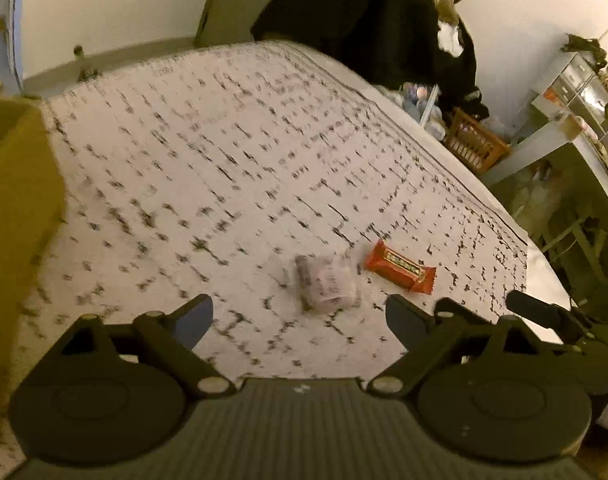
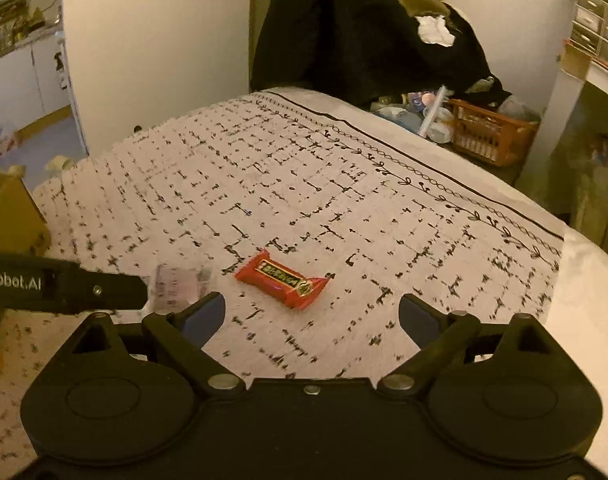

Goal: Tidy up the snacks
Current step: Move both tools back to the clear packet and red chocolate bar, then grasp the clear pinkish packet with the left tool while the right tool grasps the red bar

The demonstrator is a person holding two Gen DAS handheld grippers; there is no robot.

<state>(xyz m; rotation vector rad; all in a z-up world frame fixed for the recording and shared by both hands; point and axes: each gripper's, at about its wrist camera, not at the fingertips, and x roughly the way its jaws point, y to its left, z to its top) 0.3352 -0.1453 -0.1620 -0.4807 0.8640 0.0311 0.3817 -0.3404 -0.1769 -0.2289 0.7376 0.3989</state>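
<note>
A red snack bar (image 2: 282, 279) lies on the patterned tablecloth (image 2: 304, 184), just ahead of my right gripper (image 2: 311, 318), which is open and empty. A pale clear-wrapped snack (image 1: 327, 283) lies to its left, just ahead of my left gripper (image 1: 300, 320), which is open and empty. The red bar also shows in the left wrist view (image 1: 399, 267), right of the pale snack. The pale snack shows in the right wrist view (image 2: 180, 285), partly hidden behind the left gripper's finger (image 2: 84, 286). A brown cardboard box (image 1: 12, 184) stands at the table's left.
Dark clothing (image 2: 343, 28) hangs beyond the table's far edge. An orange basket (image 2: 485, 134) and clutter sit on the floor at the right. White shelving (image 1: 571, 92) stands far right. The table's right edge (image 2: 583, 280) is near my right gripper.
</note>
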